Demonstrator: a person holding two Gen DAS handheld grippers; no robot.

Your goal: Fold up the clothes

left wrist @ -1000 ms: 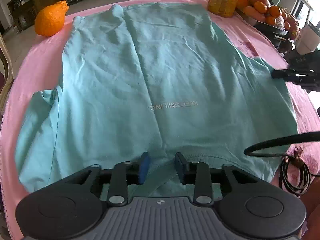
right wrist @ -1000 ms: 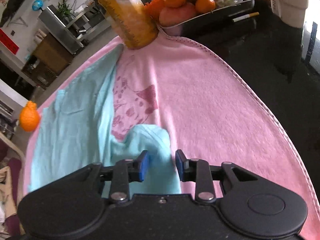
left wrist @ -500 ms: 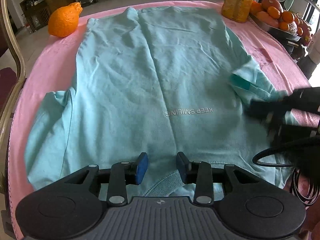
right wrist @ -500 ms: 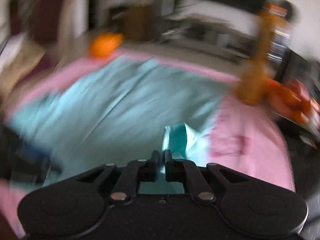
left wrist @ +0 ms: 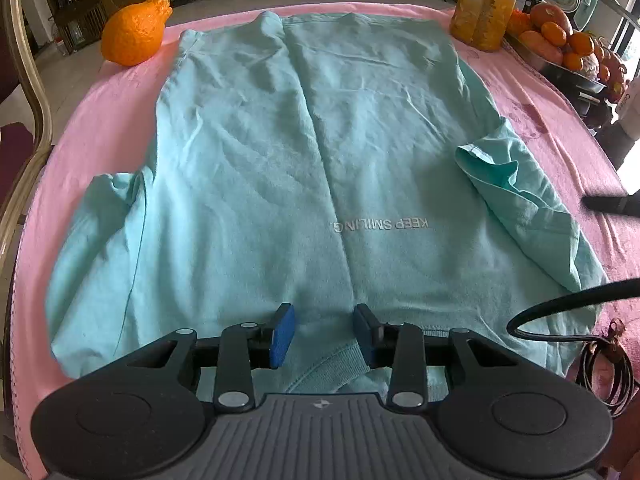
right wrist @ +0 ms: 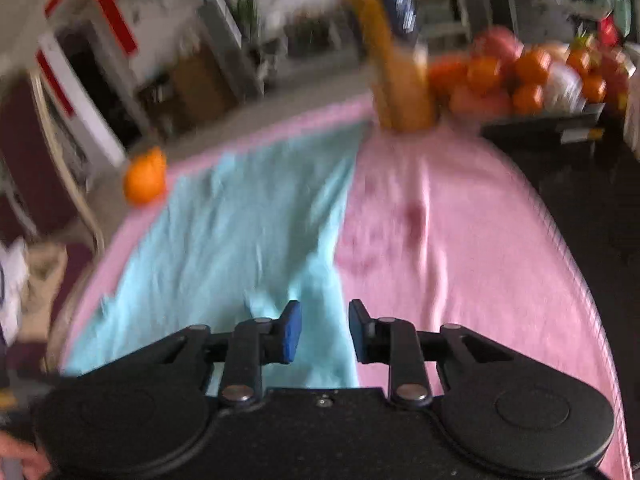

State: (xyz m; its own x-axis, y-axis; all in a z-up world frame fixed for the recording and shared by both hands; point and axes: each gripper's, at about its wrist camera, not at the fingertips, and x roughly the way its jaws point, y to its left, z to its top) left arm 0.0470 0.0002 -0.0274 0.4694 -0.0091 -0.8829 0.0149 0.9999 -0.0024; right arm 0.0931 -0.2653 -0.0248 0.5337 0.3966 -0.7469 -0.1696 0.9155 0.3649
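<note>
A teal T-shirt (left wrist: 280, 168) printed "KEEP SMILING" lies flat on the pink cloth (left wrist: 560, 132), its collar (left wrist: 332, 364) nearest me. Its right sleeve (left wrist: 516, 200) lies folded inward over the body, while the left sleeve (left wrist: 100, 216) is spread out. My left gripper (left wrist: 324, 336) hovers open over the collar, its blue pads apart and not pressing the fabric. In the blurred right wrist view my right gripper (right wrist: 325, 332) is over the shirt's right edge (right wrist: 320, 280). Its jaws are opening, with nothing gripped between them.
A large knobbly orange (left wrist: 134, 32) sits at the far left corner. A yellow bottle (left wrist: 484, 4) and a tray of fruit (left wrist: 560, 44) stand at the far right. A black cable (left wrist: 600, 356) coils near right. A chair frame (left wrist: 28, 120) stands at the left.
My right gripper shut on the right sleeve, swung it in over the shirt, then let go and drew back to the right. The sleeve now lies folded inward. The left gripper stayed put.
</note>
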